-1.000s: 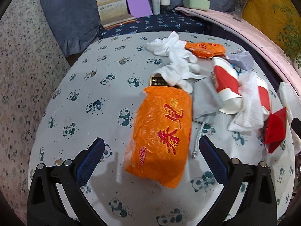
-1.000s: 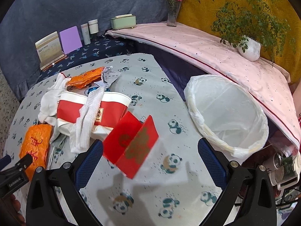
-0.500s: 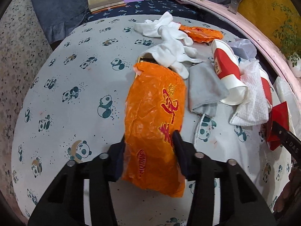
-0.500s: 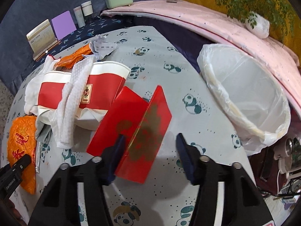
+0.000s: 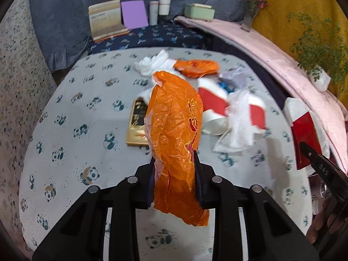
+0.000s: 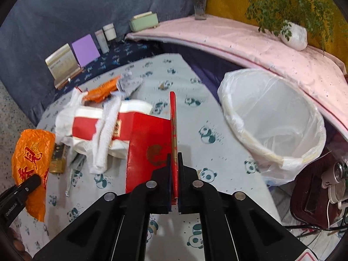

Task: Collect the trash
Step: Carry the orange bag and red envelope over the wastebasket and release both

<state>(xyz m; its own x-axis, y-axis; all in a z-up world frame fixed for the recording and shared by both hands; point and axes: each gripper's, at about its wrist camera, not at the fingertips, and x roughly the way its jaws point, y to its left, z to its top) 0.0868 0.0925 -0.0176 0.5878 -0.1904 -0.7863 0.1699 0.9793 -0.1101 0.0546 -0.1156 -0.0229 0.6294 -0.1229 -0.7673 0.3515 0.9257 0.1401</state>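
Note:
My left gripper (image 5: 174,163) is shut on a crumpled orange plastic bag (image 5: 176,130) and holds it above the panda-print table (image 5: 76,113). My right gripper (image 6: 173,158) is shut on a folded red card (image 6: 150,145), lifted off the table. The orange bag also shows at the left of the right wrist view (image 6: 30,163). A trash bin lined with a white bag (image 6: 274,121) stands open to the right of the table. On the table lie red-and-white paper cups (image 5: 215,106), white tissues (image 5: 239,126), a second orange wrapper (image 5: 195,67) and a gold-and-black box (image 5: 137,126).
A dark-blue patterned shelf behind the table holds a calendar (image 5: 104,19), a purple card (image 5: 133,14), two small cups (image 5: 159,10) and a green box (image 5: 199,12). A pink-covered ledge (image 6: 239,45) with a potted plant (image 6: 291,32) and a vase runs along the right.
Both grippers closed from open. The left one took the orange bag and lifted it, uncovering the gold box. The right one took the red card and raised it.

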